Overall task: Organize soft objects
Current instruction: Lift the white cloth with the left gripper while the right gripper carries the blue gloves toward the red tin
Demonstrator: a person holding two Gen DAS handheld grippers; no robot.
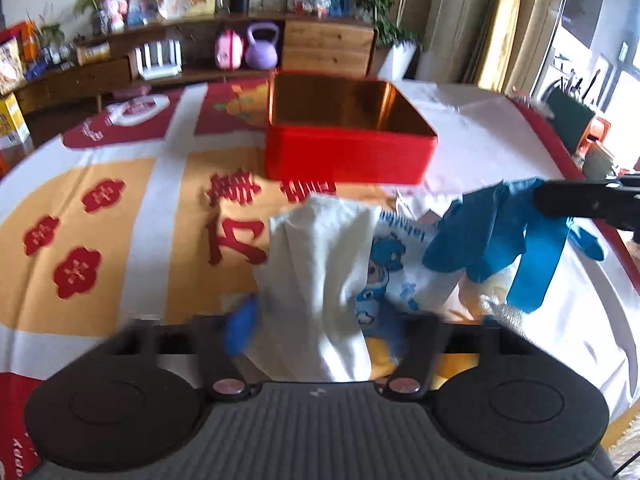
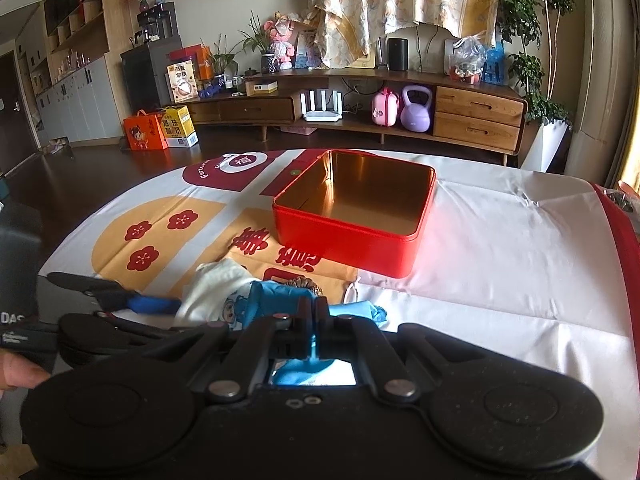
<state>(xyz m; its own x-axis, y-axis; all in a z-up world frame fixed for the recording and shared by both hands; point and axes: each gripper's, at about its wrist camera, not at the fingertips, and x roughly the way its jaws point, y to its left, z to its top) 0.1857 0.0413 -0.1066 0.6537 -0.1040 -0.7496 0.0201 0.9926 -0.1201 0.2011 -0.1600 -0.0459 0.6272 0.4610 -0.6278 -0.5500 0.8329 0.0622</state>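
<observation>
The white cloth (image 1: 320,280) stands bunched on the table (image 2: 500,260) before the red tin (image 2: 352,216), between the left gripper's (image 1: 320,332) part-open jaws, while the right gripper's (image 2: 314,312) jaws pinch a blue glove (image 1: 500,232).

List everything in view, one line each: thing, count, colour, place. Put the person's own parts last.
tin box: one, red outside, gold inside, open and empty, on the cloth's far side.
tablecloth: one, white with red and orange prints, covering the table.
white cloth: one, white with a blue cartoon print, between the left tongs' open fingers.
glove: one, blue, hanging from the right tongs.
kettlebell: one, lilac, on the cabinet's lower shelf.
pink case: one, beside the kettlebell.
left tongs: black, open.
right tongs: black, shut on the glove.
hand: partly seen at the right view's left edge.
</observation>
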